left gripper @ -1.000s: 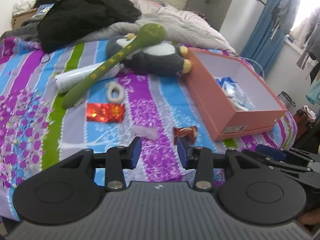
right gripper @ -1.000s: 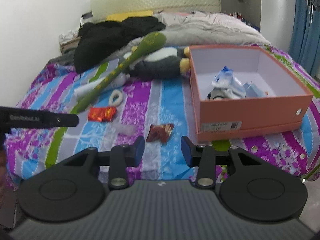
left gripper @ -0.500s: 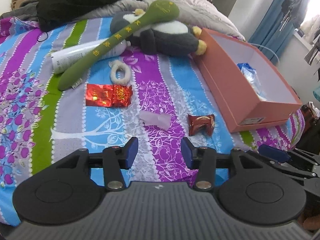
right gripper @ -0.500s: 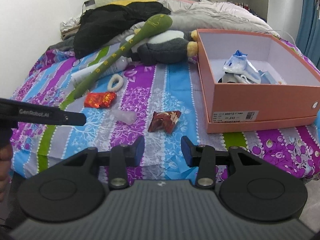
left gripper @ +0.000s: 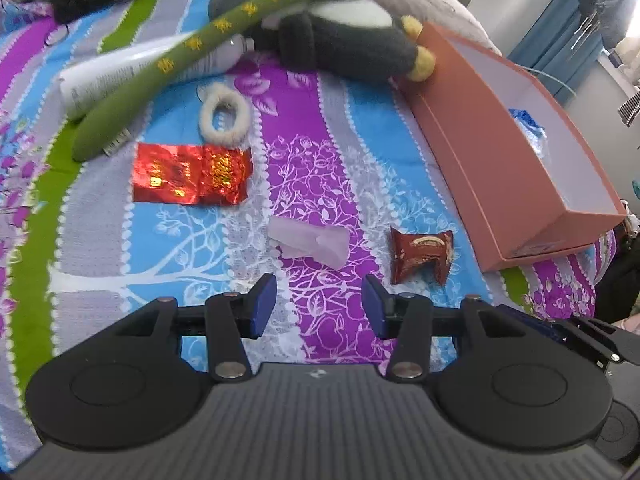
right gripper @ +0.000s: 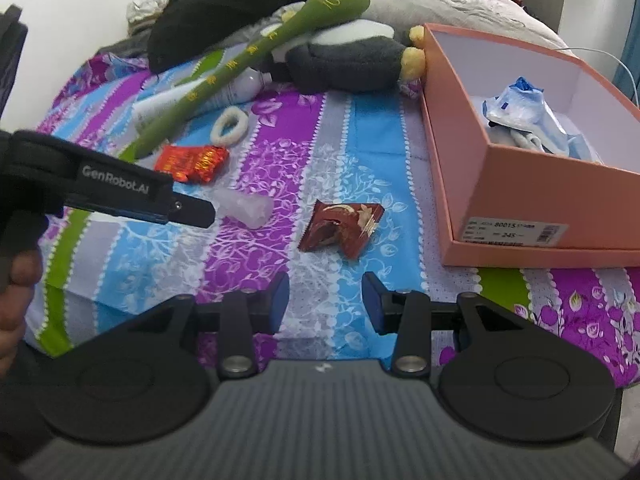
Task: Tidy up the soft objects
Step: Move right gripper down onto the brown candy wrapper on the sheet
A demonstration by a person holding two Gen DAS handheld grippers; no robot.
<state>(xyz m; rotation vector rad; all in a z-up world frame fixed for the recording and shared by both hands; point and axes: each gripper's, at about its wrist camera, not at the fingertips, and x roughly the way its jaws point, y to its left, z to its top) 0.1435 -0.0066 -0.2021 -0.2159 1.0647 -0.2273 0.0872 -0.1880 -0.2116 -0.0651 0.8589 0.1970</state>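
On the striped bedspread (left gripper: 172, 240) lay the lot: one pale translucent soft piece (left gripper: 310, 242), just ahead of the left gripper (left gripper: 318, 307), whose jaws stood apart and empty; one dark red wrapper (right gripper: 340, 230), ahead of the right gripper (right gripper: 325, 300), likewise spread and holding nothing. Further back: red foil packet (left gripper: 191, 178), white fluffy ring (left gripper: 225, 115), long green plush (left gripper: 208, 44) lying across a white tube (left gripper: 120, 76), grey plush toy (right gripper: 344, 62). Orange box (right gripper: 540, 208), open, stood to the right with blue-and-white soft items (right gripper: 520, 110) already inside. Step judged in hand: approach to the pale piece. Advice: lower the left gripper so the jaws straddle it, keep them off the bedspread fabric, close gently, since the piece looked limp and likely to slip. Unclear: what the pale piece was; the plush toy's head, covered by the green plush and blurred; the box's far contents, hidden by its wall in the left view.
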